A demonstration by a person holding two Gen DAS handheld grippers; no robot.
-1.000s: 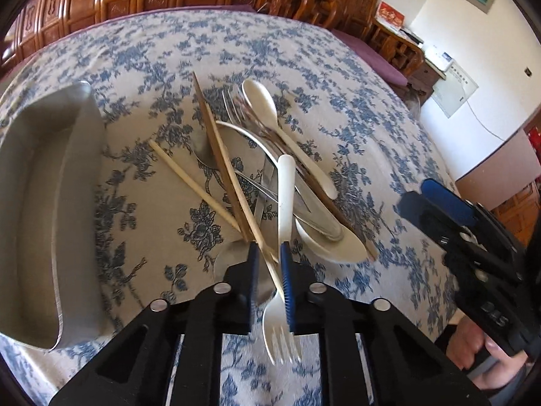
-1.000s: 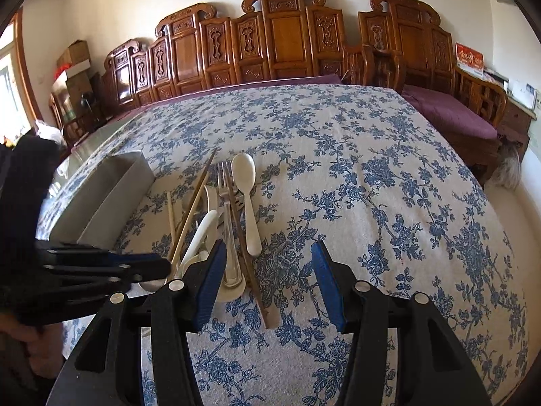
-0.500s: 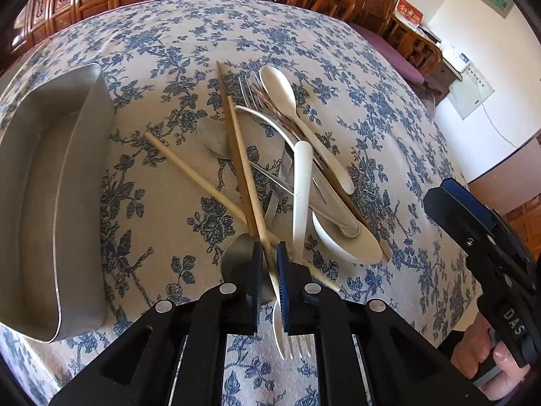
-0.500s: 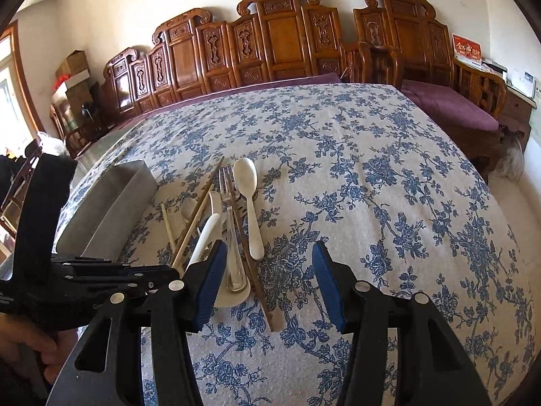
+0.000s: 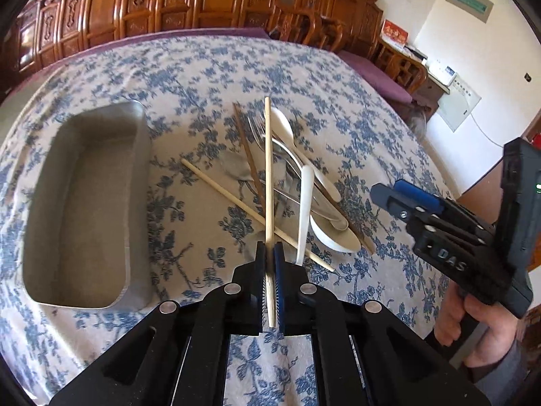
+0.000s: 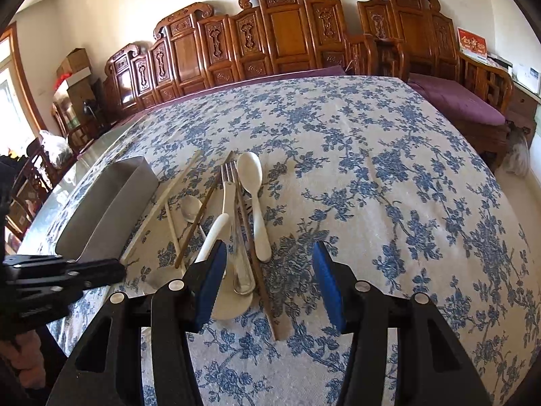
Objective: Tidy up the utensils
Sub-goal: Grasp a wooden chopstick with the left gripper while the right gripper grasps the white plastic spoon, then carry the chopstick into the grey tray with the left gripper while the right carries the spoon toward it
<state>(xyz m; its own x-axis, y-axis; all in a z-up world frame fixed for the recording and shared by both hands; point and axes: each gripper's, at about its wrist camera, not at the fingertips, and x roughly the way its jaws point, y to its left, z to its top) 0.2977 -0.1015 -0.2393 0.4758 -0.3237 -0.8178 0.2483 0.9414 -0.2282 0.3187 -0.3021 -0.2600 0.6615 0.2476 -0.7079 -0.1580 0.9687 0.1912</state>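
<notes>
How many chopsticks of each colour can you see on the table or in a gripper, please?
light wooden chopsticks: 2, one clamped in the left gripper
dark brown chopsticks: 2
Total: 4

We are looking steeply down from the left wrist, close over the table [image 5: 338, 77], with the left claw [image 5: 269, 253] at lower centre. From the right wrist we are looking lower across it. Both views are sharing the utensil pile [image 5: 290, 182] and grey tray [image 5: 135, 176].
</notes>
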